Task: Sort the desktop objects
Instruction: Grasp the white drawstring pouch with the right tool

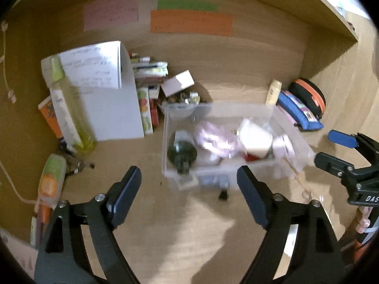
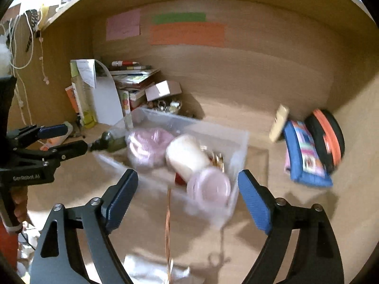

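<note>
A clear plastic bin (image 1: 165, 123) (image 2: 241, 146) stands on the wooden desk just beyond both grippers. In it lie a dark green bottle (image 1: 182, 153) (image 2: 113, 139), a pink fluffy item (image 1: 214, 139) (image 2: 146, 146), a white jar (image 1: 255, 139) (image 2: 187, 156) and a pink-lidded jar (image 2: 209, 187). My left gripper (image 1: 188, 171) is open at the bin's near wall, with nothing between its fingers. My right gripper (image 2: 187, 174) is open too, at the bin's near corner, and holds nothing. Each gripper shows at the edge of the other's view, the right gripper (image 1: 325, 146) and the left gripper (image 2: 77, 137).
A blue pencil case (image 1: 298, 111), a black-and-orange round case (image 1: 310, 97) and a cream tube (image 1: 273, 92) sit at the right. On the left are a yellow-green bottle (image 1: 68, 108), white papers (image 1: 113, 108), stacked books and a small box (image 1: 177, 82). A copper wire (image 2: 168, 224) trails toward me.
</note>
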